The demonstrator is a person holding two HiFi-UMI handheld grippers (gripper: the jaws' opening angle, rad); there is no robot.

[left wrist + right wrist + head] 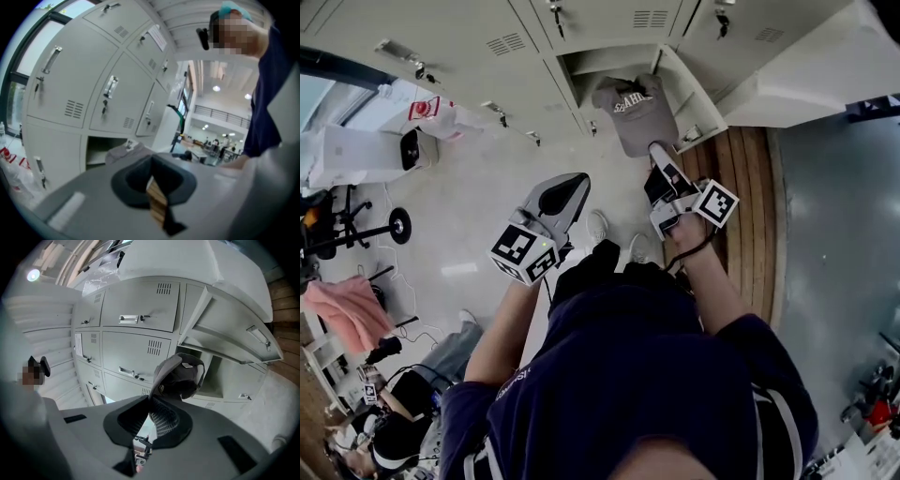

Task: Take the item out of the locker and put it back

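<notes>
From the head view I have the right hand-held gripper [659, 155] clenched on the brim of the grey cap [633, 108]. The cap hangs in the air just in front of the open locker [600, 58], whose door [696, 96] is swung out to the right. The left hand-held gripper [574, 183] sits lower and to the left, well apart from the cap. I judge it is parked there because this is a one-gripper job and it would only crowd the opening. In the left gripper view that gripper's jaws are pressed together with only a thin slit between them and nothing in it. Past them the cap [123, 151] shows as a grey hump in front of the dark open compartment [98, 146]. In the right gripper view the right hand-held gripper [152, 398] pinches the edge of the brim. The cap [183, 373] stands up from the jaws with its dark hollow inside turned toward the camera. The compartment [224, 376] lies just behind it, under the raised-looking door [234, 336]. Holding by the brim makes sense to me: it is the stiff part, whereas the soft crown would fold under the pads. As I read it, the cap is outside the locker mouth, so returning it means guiding the crown in first, clear of the door edge.
</notes>
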